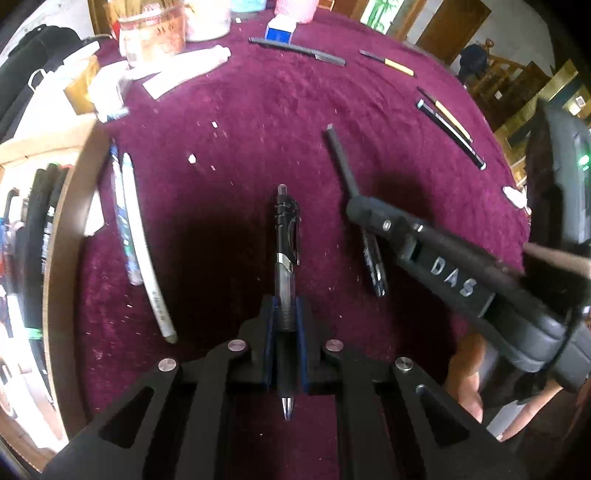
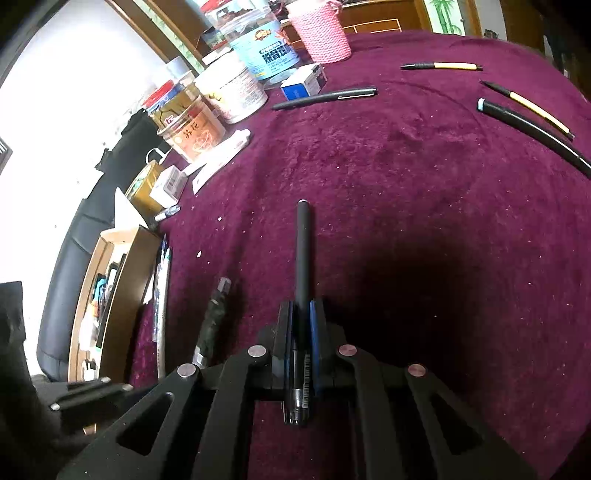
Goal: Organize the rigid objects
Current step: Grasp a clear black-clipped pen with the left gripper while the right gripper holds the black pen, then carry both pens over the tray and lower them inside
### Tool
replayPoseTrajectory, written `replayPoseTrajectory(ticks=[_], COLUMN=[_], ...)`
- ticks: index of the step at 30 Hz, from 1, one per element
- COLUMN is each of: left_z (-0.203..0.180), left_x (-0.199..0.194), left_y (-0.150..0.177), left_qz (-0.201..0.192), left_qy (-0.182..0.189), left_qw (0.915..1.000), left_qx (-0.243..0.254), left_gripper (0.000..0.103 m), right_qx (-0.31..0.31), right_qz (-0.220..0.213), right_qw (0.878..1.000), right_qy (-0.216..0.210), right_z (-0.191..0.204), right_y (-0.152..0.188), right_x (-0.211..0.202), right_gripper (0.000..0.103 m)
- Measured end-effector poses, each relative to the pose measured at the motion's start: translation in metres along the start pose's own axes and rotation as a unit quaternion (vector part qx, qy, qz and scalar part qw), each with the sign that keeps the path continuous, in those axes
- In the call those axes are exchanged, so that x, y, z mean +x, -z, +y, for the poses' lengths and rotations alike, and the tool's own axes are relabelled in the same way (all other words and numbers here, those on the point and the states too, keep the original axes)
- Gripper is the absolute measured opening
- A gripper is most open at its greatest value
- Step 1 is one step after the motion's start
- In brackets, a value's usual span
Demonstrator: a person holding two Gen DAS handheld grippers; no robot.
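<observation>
Over maroon cloth (image 1: 258, 110), left tongs (image 1: 286, 317) clamp a retractable pen (image 1: 286, 236); right tongs (image 2: 303, 317) clamp a black pen (image 2: 303, 251).

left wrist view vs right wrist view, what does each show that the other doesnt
Only the left wrist view shows the left gripper shut on a clear clicker pen, and a loose black pen under the other tool. Only the right wrist view shows the pink woven basket in full and the right gripper from behind. Both show the matte black pen it grips and the maroon cloth.
</observation>
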State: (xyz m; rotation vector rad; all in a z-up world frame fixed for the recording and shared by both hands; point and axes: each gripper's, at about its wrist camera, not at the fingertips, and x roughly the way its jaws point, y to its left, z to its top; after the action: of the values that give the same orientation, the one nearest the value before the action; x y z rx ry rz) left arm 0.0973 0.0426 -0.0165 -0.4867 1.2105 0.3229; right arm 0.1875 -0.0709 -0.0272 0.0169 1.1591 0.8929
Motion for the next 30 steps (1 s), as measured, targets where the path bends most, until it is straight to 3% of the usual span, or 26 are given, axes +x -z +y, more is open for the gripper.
replayPoseTrajectory(ticks=[13,18,22,30], left_z=[-0.01,-0.001,0.008,0.033], left_x=[0.009,-0.003,-0.019,-0.055], left_y=[0.004,0.015,0.032,0.068], left_qz=[-0.011,-0.008,0.0,-0.015], left_qy=[-0.023,-0.007,0.03,0.077], left_qw=[0.9994,0.9999,0.9995,0.9968], left_qx=[0.023,0.01,0.003,-0.016], left_gripper=[0.008,0.008,0.008,0.008], right_qx=[-0.003,-0.011,0.002,0.017], right_qz=[0.002,-0.007,0.005,-0.015], right_qw=[1.0,1.0,1.0,0.998], right_qy=[0.0,-0.007,-0.024,-0.053], right_z=[0.0,0.002,0.001,0.042], right_y=[-0.002,-0.001,0.005,0.052], right_x=[0.002,0.0,0.001,-0.043], right_gripper=[0.007,0.007,0.007,0.008])
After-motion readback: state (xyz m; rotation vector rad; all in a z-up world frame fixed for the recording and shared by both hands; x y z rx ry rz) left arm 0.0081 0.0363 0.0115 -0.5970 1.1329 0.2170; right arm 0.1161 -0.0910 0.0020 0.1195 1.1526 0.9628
